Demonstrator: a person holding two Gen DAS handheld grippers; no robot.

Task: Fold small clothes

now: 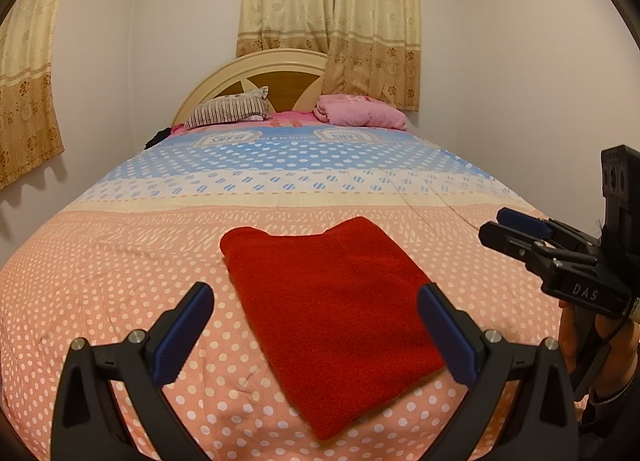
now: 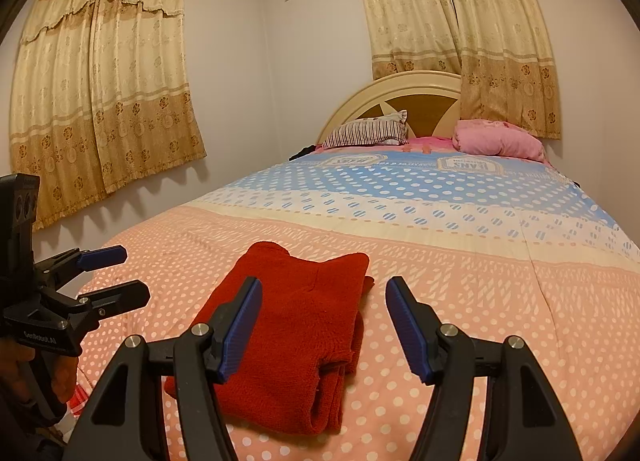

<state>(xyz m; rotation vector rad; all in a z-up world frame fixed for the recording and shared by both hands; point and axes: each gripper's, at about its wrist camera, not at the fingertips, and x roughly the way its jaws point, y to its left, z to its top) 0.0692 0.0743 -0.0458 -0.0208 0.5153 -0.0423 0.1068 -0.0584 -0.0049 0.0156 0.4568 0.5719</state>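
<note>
Nearest, my left tongs (image 1: 316,325): fingers wide apart, blue pads, nothing between them; they hang over the near edge of the folded red garment (image 1: 336,317).

My right tongs (image 2: 322,327): also spread wide and empty, the left pad over the garment's right half.

Writing on the tools: from the left wrist view my right tongs' body reads "DAS"; from the right wrist view my left tongs' body reads "GenRobot.AI". Each view shows the other tool side-on, with my hand (image 1: 576,337) gripping its handle.

Red garment: folded into a thick rectangle, lying flat on the bedspread (image 1: 120,261) near the foot of the bed. Only the right wrist view shows the stacked layers along its right edge.

Bedspread: pink with white dots, then cream and blue bands; printed badges at the far end read "JEANS", upside down to me.

Farther: a striped pillow (image 1: 228,111), a pink bundle (image 1: 360,111), a rounded headboard (image 1: 256,73), patterned curtains (image 1: 332,13).
</note>
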